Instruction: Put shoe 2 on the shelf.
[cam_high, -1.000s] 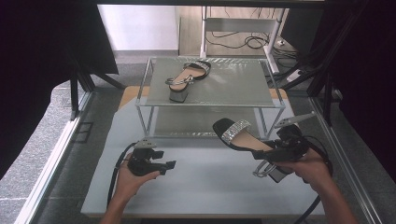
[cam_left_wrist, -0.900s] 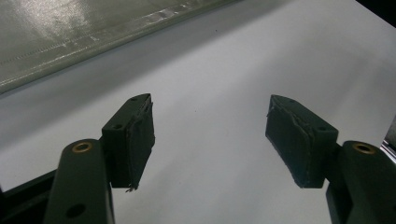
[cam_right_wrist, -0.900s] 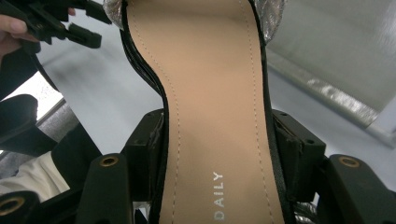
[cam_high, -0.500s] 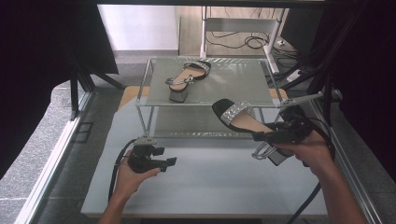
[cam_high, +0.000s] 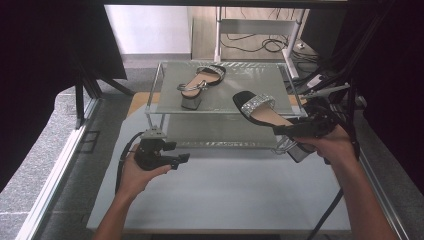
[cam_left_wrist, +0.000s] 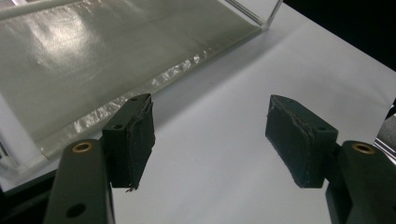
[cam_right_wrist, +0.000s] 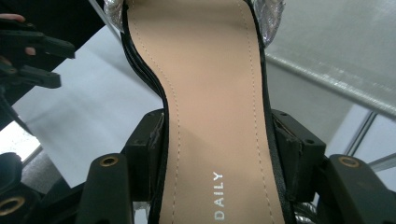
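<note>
The right gripper (cam_high: 292, 131) sits at the right centre of the high view, held by the right hand (cam_high: 327, 146); its jaws pinch the held sandal (cam_high: 260, 112) across the waist of the sole, one pad on each black edge; the right gripper view shows the tan insole (cam_right_wrist: 210, 107) running up between the two pads (cam_right_wrist: 149, 149), with the word "DAILY" printed near the bottom of the frame. The held sandal is off the table (cam_high: 225, 195), its glitter strap (cam_high: 257, 103) and toe pointing toward the upper left, over the front right part of the rack's top shelf (cam_high: 240, 80); its block heel (cam_high: 299, 152) hangs below the hand.

A second sandal (cam_high: 200, 82) rests on that top shelf, in the upper centre of the high view, well apart from the held one.

The left gripper (cam_high: 180, 160) is at the lower left centre, just above the table in front of the rack; its jaws are spread wide with bare white table between the pads (cam_left_wrist: 133, 140).
</note>
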